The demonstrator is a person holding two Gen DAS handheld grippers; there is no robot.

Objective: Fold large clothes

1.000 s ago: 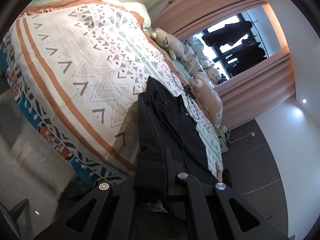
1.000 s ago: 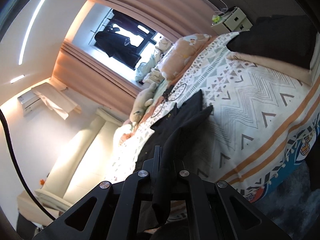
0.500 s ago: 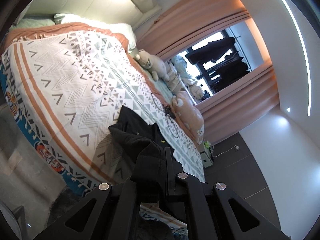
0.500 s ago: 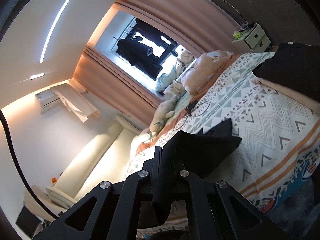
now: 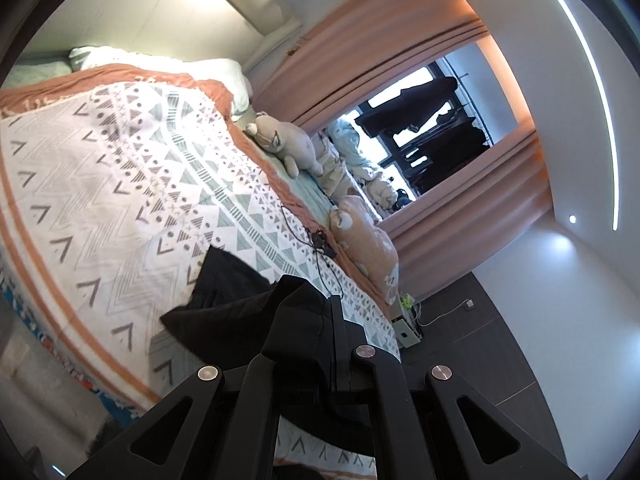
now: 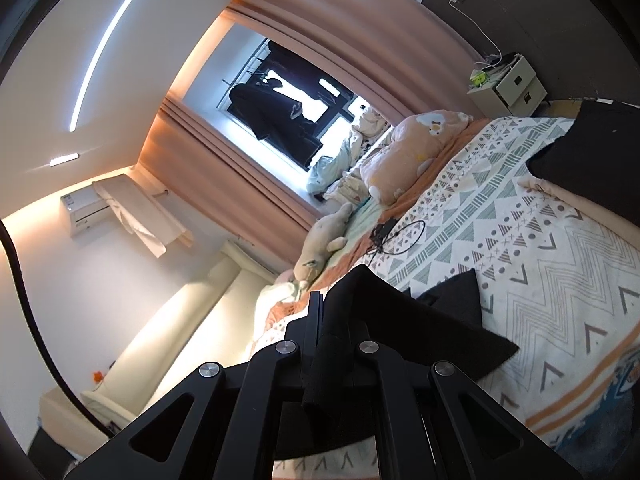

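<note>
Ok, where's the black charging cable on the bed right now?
The black cable lies coiled on the patterned blanket near the bed's far edge, beside the peach plush pillow, just beyond the lifted black garment.

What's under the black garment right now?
The patterned blanket on the bed lies under the black garment, whose far end rests on it. Both the left claw and right claw grip it. Whatever lies beneath the fabric is covered.

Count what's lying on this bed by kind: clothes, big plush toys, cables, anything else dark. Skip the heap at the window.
Black garment: 1
Black bundle at the bed's far corner: 1
Large plush toys, beige plush and peach plush: 2
Black cable: 1
Total: 5
</note>
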